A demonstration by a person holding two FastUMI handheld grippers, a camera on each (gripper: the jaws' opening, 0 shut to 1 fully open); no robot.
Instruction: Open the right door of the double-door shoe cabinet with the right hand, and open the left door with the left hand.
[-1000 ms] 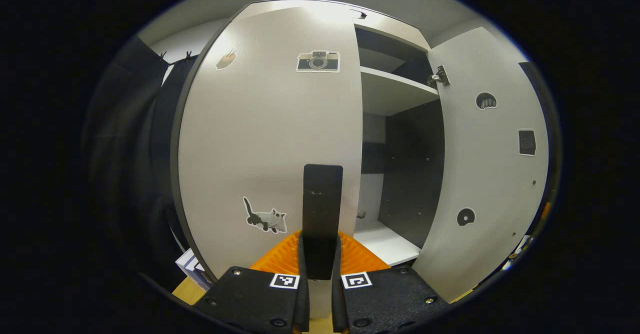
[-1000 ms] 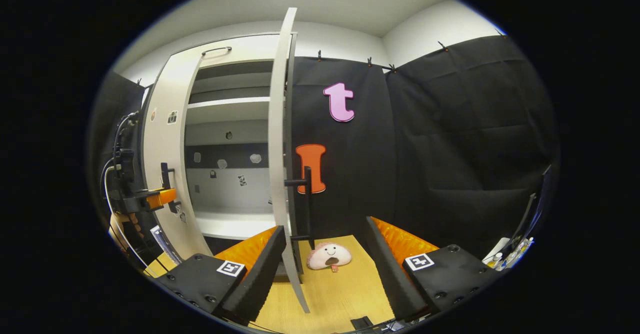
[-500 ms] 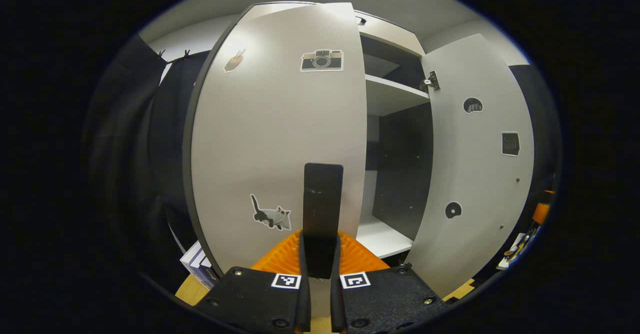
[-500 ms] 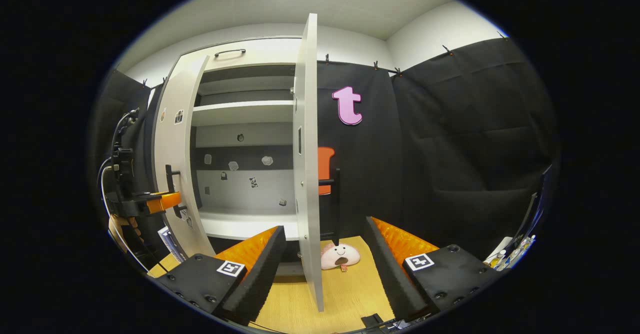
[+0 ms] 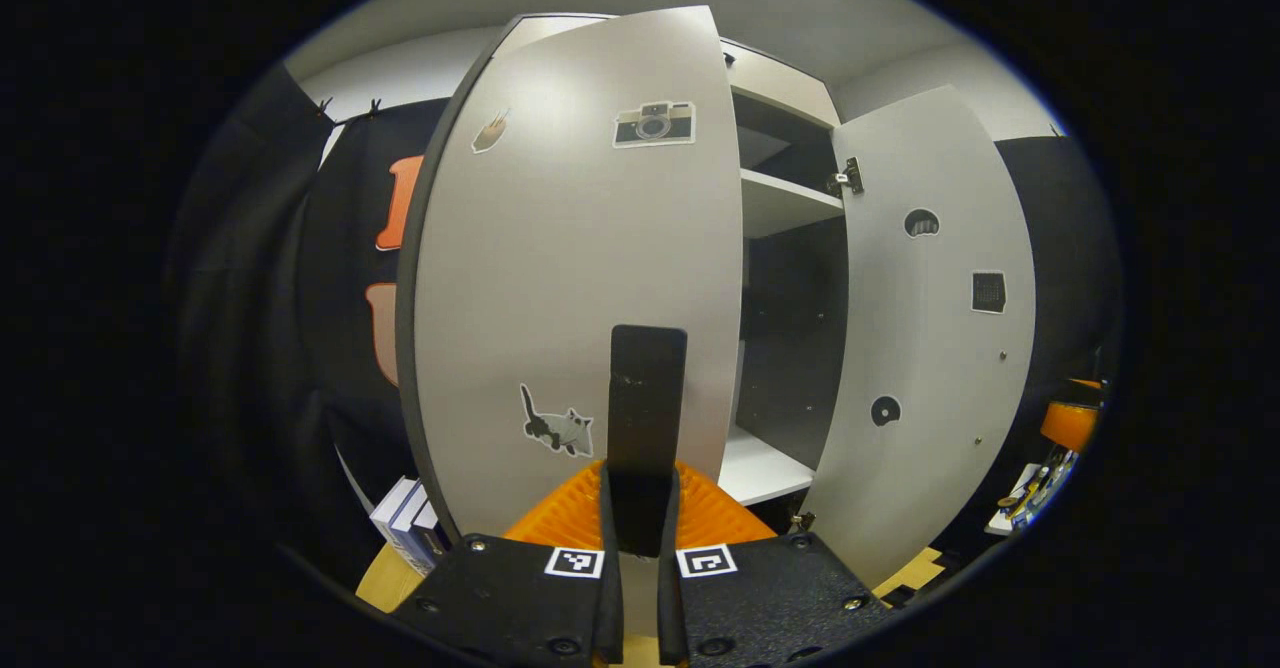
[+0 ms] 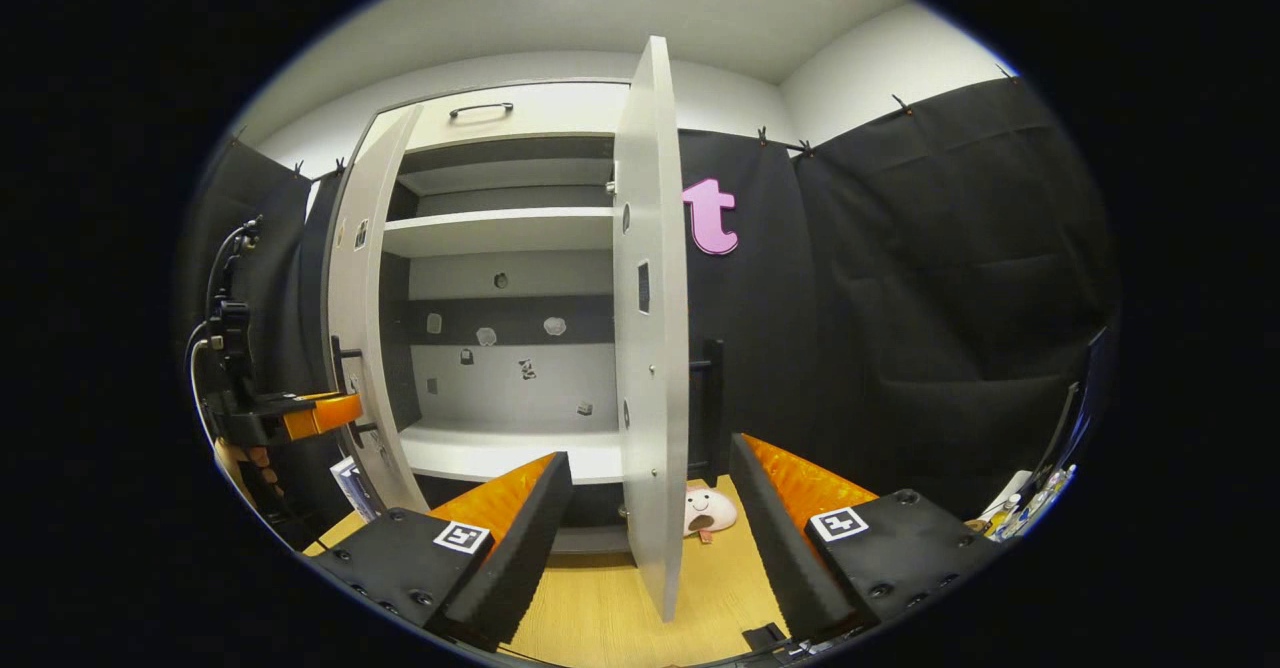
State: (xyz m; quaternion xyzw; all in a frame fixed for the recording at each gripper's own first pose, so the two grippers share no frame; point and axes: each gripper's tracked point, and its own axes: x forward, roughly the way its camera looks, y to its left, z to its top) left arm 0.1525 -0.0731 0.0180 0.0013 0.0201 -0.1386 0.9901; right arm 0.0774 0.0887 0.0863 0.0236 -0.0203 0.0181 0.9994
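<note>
Shoe cabinet point(image 6: 500, 108) doors are both swinging wider than a second ago — the left gripper point(image 5: 640, 548) is clenched on the left door's handle point(image 5: 646, 418), pulling, while the right gripper point(image 6: 640, 508) is hanging spread apart, straddling the released right door point(image 6: 650, 328) — nearly finishing the task.

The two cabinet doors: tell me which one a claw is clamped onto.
The left door, with the camera and cat stickers: the left claw is shut on its black handle. The right door stands free between the right claw's open fingers.
</note>
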